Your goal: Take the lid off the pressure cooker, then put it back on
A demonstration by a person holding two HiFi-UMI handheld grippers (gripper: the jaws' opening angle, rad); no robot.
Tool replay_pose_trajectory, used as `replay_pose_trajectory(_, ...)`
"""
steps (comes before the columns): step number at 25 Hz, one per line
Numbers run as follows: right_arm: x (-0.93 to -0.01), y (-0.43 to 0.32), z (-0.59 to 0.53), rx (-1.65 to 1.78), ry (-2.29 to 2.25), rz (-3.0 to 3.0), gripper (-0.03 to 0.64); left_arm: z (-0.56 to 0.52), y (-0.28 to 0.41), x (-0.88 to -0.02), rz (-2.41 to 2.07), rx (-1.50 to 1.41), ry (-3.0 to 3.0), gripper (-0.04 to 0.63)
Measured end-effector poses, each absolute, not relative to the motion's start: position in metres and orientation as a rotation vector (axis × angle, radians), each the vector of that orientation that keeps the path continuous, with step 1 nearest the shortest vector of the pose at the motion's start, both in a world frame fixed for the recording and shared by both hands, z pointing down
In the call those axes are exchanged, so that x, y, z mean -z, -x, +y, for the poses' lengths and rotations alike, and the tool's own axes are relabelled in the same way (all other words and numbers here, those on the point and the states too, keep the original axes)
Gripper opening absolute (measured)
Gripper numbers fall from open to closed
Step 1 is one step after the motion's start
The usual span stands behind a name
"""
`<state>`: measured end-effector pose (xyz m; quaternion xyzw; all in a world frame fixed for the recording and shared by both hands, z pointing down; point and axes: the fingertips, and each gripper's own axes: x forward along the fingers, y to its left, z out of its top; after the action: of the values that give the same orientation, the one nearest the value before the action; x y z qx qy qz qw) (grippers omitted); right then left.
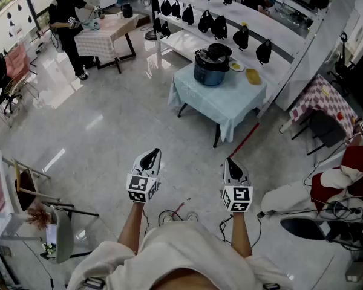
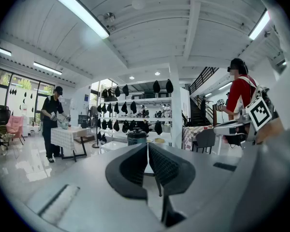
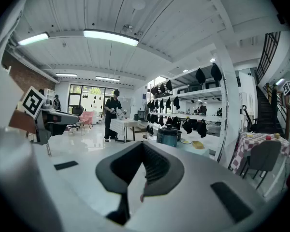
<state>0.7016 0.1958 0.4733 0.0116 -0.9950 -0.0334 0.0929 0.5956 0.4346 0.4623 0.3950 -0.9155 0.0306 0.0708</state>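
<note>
Head view takes in a glossy pale tiled floor [image 1: 109, 125], white shelves [image 1: 187, 38] hung with black bags [image 1: 241, 38], and a table draped in pale blue cloth [image 1: 230, 110], with the dark blue pressure cooker [image 1: 210, 70] standing near that table's far edge, its black lid [image 1: 215, 51] on. Left gripper [image 1: 150, 159] and right gripper [image 1: 232, 168] hover side by side over the floor, well short of the table's near corner, the cooker straight ahead. Both pairs of ribbed black fingers [image 2: 164, 166] are pressed together with nothing between them.

A dark blue-grey pressure cooker [image 1: 209, 71] stands upright on a table [image 1: 221, 104] draped in pale blue cloth, near the table's far edge. Its black lid [image 1: 215, 52] sits on top of it.
</note>
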Motion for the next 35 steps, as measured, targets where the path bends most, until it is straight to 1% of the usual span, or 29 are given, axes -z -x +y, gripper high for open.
replay_pose_trajectory(13,-0.471,-0.707,0.202,0.063,-0.007,-2.969,0.000,0.435,-0.603,-0.455,-2.766,-0.085,-1.215,0.015)
replay_pose_trajectory(14,-0.471,-0.707,0.203,0.039,0.008,-2.978,0.000,0.434,-0.604,-0.456,-2.754,-0.070,-1.231,0.035)
replay_pose_trajectory(15,-0.470,-0.707,0.205,0.013,0.032,-2.986,0.000,0.431,-0.605,-0.458,-2.733,-0.055,-1.250,0.118)
replay_pose_trajectory(16,-0.470,-0.706,0.207,-0.010,0.062,-2.990,0.038,0.428,-0.606,-0.461,-2.714,-0.044,-1.264,0.224)
replay_pose_trajectory(17,-0.470,-0.705,0.209,-0.025,0.088,-2.991,0.098,0.426,-0.607,-0.463,-2.703,-0.036,-1.270,0.254)
replay_pose_trajectory(18,-0.470,-0.704,0.209,-0.028,0.101,-2.989,0.180,0.425,-0.607,-0.465,-2.702,-0.028,-1.268,0.280)
replay_pose_trajectory(19,-0.471,-0.702,0.208,-0.022,0.099,-2.988,0.245,0.424,-0.607,-0.465,-2.706,-0.018,-1.262,0.292)
replay_pose_trajectory(21,-0.472,-0.700,0.204,-0.008,0.072,-2.988,0.301,0.422,-0.608,-0.465,-2.712,-0.003,-1.254,0.305)
replay_pose_trajectory(35,-0.499,-0.693,0.160,-0.004,0.074,-2.931,0.305,0.367,-0.602,-0.486,-2.677,-0.025,-1.269,0.311)
